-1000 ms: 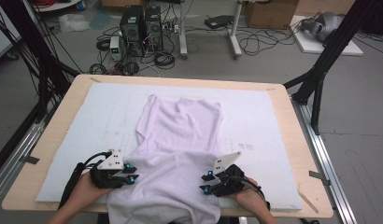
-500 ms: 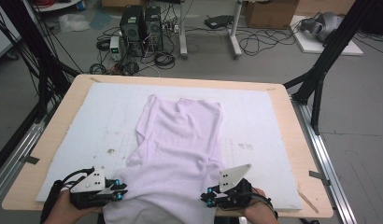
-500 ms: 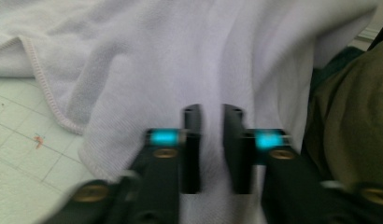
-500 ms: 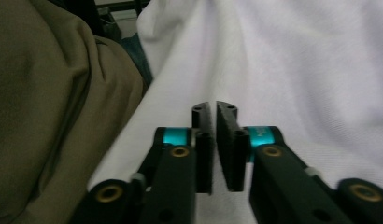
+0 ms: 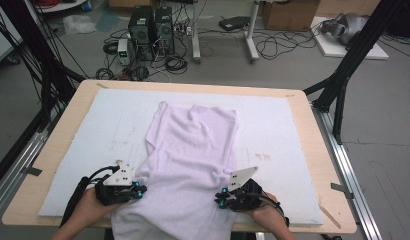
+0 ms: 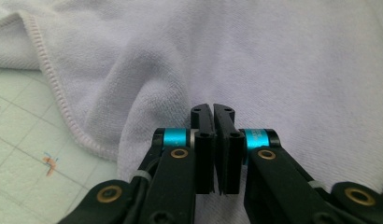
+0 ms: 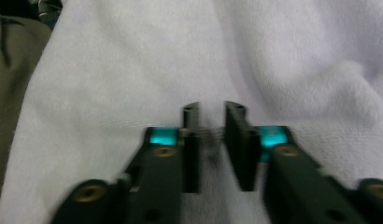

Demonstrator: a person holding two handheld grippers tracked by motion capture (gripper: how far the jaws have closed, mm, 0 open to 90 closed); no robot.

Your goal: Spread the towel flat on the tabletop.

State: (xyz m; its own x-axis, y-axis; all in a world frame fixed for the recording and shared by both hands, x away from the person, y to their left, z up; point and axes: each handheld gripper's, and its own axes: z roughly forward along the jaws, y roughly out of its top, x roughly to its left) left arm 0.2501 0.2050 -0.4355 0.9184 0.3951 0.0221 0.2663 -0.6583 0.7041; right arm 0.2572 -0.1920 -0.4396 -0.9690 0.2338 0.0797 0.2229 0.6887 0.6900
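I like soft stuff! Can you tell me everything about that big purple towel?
The towel is pale lilac terry cloth, soft and fuzzy, with a stitched hem. It lies rumpled on the white mat, its near end hanging over the table's front edge. The left gripper and right gripper meet it at either side.

The high view looked forward and down from above the person's side onto the whole table (image 5: pixel 313 150). Each gripper view rode low behind its own jaws, pressed close against the pale lilac towel (image 5: pixel 193 160). All three views shared the towel's near end, by the table's front edge.
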